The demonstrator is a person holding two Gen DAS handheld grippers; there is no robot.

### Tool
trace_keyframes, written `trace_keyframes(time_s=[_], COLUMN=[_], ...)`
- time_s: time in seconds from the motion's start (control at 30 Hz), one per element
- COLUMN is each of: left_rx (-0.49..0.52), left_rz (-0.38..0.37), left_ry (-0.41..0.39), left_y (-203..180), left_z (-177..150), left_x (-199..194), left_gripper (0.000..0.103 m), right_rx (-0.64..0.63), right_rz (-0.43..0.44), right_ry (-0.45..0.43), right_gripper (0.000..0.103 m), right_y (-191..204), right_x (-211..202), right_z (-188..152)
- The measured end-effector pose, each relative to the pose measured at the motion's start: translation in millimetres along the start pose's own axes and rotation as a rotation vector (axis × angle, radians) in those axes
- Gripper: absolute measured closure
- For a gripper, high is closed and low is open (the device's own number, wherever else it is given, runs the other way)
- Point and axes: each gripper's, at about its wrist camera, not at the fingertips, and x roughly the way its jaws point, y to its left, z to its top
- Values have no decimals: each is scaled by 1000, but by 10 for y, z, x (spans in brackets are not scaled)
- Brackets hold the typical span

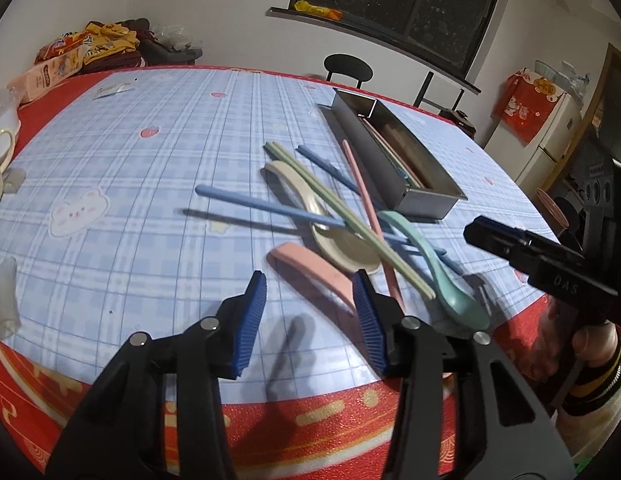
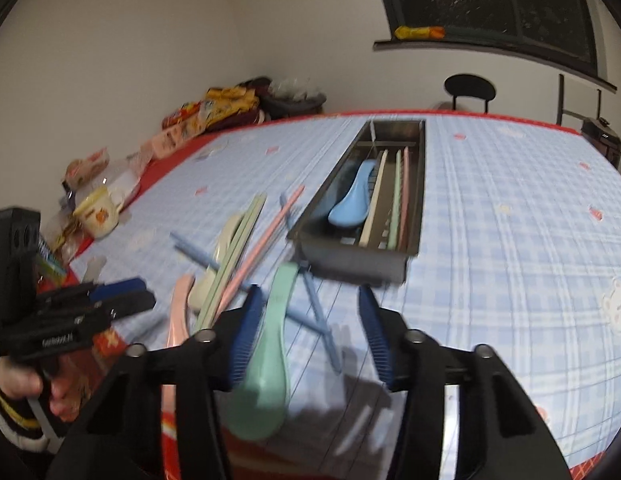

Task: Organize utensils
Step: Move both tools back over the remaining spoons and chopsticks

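Your loose utensils lie in a crossed heap on the worktop (image 1: pixel 150 152) near its front edge, just beside the steel tray (image 2: pixel 414 240), which already holds a blue spoon (image 2: pixel 352 196) and a few chopsticks laid lengthwise, so the heap is evidently what remains to sort. Your left tongs (image 1: pixel 310 304) stand partly apart with nothing between the pads; the pink spoon (image 1: pixel 310 270) lies just beyond them, its bowl end running behind the right-hand pad, and I judge that is your target there. Your right tongs (image 2: pixel 310 328) are also partly apart and gripping nothing: the green spoon (image 2: pixel 266 364) lies beneath them, close against the left-hand pad rather than centred, with blue chopsticks (image 2: pixel 318 316) crossing under the gap. Since the green chopsticks (image 1: pixel 350 220) and pink chopstick (image 1: pixel 370 216) lie over the cream spoon (image 1: pixel 342 248), lifting the outer spoons first should disturb the heap least.
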Motion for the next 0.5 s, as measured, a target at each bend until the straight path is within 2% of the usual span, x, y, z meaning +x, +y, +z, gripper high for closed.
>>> trace_keyframes(time_s=[0.1, 0.3, 0.5], left_rx=[-12, -21, 12], left_rz=[-13, -45, -69], left_ry=[6, 24, 43], left_y=[10, 39, -31], left_z=[-31, -30, -39], left_x=[17, 72, 118], left_gripper=[58, 58, 58], right_rx=[-29, -52, -58], right_rz=[14, 30, 44], right_ry=[32, 82, 116], right_gripper=[66, 66, 68], right_y=[60, 112, 127], right_x=[67, 172, 229], right_z=[-39, -44, -51])
